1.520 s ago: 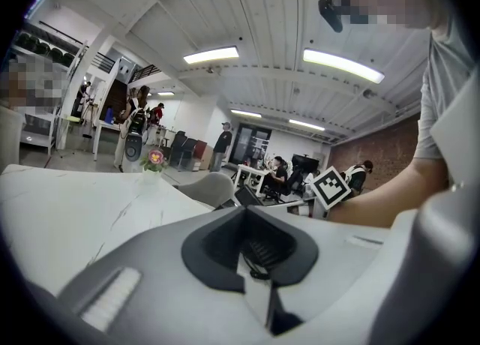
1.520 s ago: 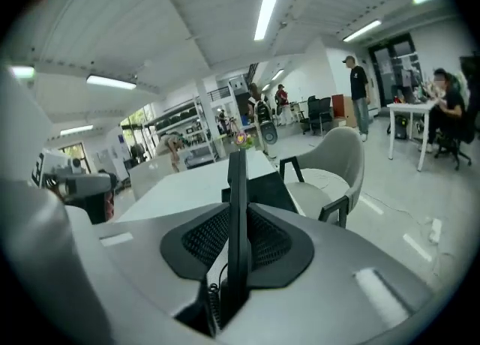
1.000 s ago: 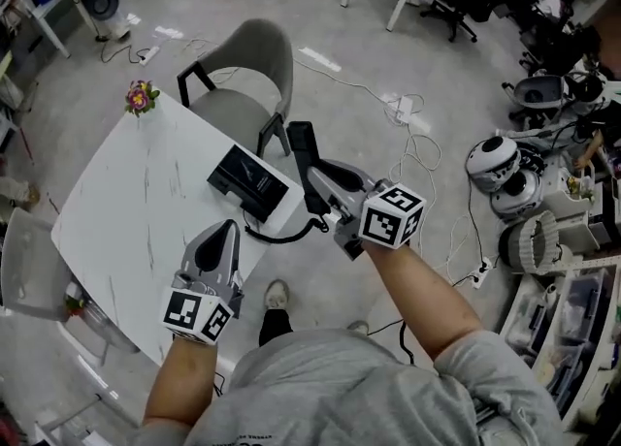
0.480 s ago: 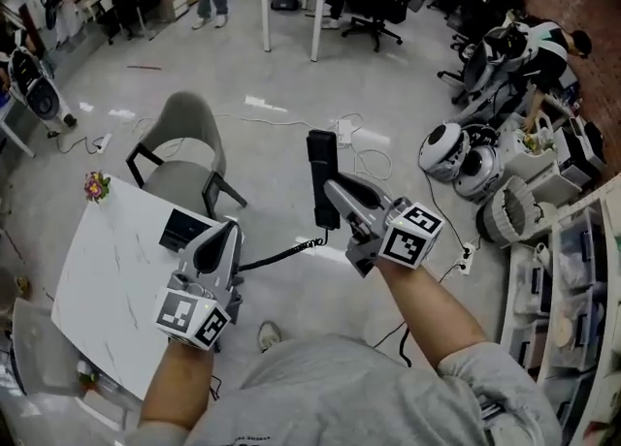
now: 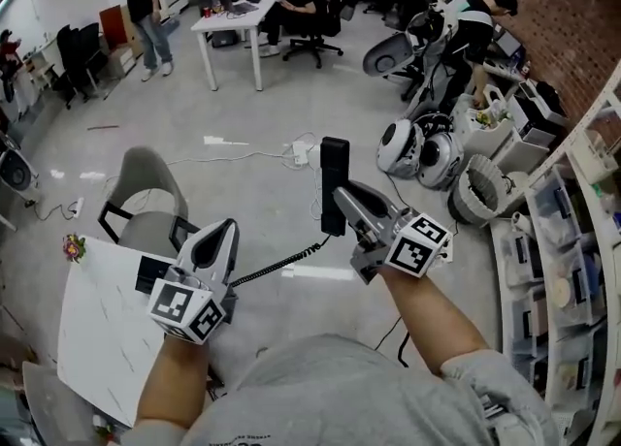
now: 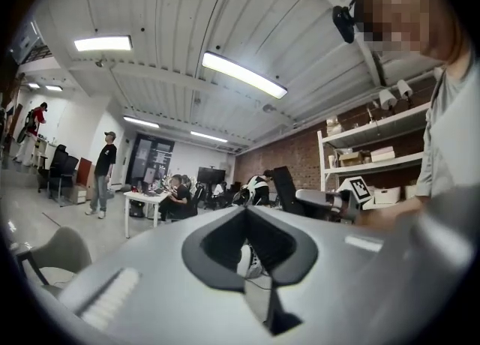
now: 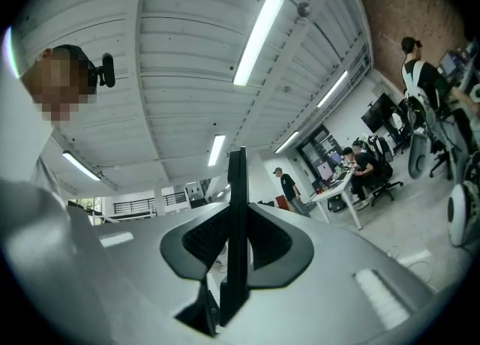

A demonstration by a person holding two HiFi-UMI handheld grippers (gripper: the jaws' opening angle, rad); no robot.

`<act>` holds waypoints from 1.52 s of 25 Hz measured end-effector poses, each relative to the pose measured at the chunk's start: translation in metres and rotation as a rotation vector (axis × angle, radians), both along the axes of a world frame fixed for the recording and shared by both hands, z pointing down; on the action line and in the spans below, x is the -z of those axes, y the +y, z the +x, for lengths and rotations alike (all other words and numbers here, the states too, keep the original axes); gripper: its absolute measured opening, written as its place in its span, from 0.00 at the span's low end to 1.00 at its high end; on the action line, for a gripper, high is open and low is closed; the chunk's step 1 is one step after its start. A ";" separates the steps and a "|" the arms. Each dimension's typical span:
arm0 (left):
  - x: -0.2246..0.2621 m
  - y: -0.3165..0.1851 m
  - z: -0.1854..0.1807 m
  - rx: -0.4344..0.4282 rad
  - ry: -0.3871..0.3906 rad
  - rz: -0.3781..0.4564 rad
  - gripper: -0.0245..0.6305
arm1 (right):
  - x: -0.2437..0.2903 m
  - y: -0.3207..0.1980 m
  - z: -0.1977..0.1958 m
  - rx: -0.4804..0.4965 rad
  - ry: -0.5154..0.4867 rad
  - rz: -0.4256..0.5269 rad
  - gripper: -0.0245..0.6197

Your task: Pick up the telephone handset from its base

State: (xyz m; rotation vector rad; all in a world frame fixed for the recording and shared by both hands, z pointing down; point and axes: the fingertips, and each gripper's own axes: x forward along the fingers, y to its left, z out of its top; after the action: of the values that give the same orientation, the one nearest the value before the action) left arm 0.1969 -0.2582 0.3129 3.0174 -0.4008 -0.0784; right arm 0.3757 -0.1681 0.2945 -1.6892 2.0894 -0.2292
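Note:
The black telephone handset (image 5: 334, 182) stands upright in the air over the floor, and my right gripper (image 5: 342, 200) is shut on its lower half. In the right gripper view the handset (image 7: 238, 186) shows edge-on, pressed between the pads of that gripper (image 7: 234, 240). A black coiled cord (image 5: 277, 264) runs from it down and left toward the black base (image 5: 155, 272) on the white table (image 5: 92, 337). My left gripper (image 5: 224, 229) hovers above the table's near corner, jaws together and holding nothing, as its own view of the left gripper (image 6: 246, 220) also shows.
A grey chair (image 5: 146, 187) stands beyond the table, with a small flower bunch (image 5: 73, 245) at the table's far corner. Cables and a power strip (image 5: 299, 152) lie on the floor. Round white machines (image 5: 419, 158) and shelving (image 5: 572, 270) are at the right; people sit at a desk (image 5: 233, 32).
Both grippers have risen and moved away from the table. The handset went up with the right gripper and the cord has stretched out. The view now takes in more of the office.

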 end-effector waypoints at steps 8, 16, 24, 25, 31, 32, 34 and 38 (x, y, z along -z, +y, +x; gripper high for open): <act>0.012 0.031 0.045 -0.091 0.002 0.015 0.11 | 0.013 0.059 0.041 -0.107 0.023 0.022 0.15; 0.021 0.047 0.066 -0.145 0.010 0.026 0.11 | 0.021 0.088 0.060 -0.167 0.037 0.026 0.15; 0.023 0.052 0.071 -0.160 0.022 0.022 0.11 | 0.023 0.100 0.066 -0.191 0.045 0.023 0.15; 0.024 0.054 0.072 -0.162 0.024 0.022 0.11 | 0.024 0.102 0.067 -0.192 0.044 0.023 0.15; 0.024 0.056 0.072 -0.167 0.031 0.019 0.11 | 0.025 0.101 0.066 -0.189 0.052 0.017 0.15; 0.024 0.055 0.072 -0.167 0.031 0.019 0.11 | 0.025 0.101 0.065 -0.188 0.052 0.016 0.15; 0.025 0.055 0.071 -0.167 0.033 0.020 0.11 | 0.026 0.100 0.065 -0.187 0.053 0.016 0.15; 0.026 0.055 0.070 -0.166 0.032 0.025 0.11 | 0.027 0.100 0.064 -0.183 0.058 0.016 0.15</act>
State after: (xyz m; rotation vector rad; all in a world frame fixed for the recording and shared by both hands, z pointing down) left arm 0.2670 -0.2027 0.2868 3.0562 -0.1473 -0.1193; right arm 0.4397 -0.0685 0.2673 -1.8838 1.9554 -0.1073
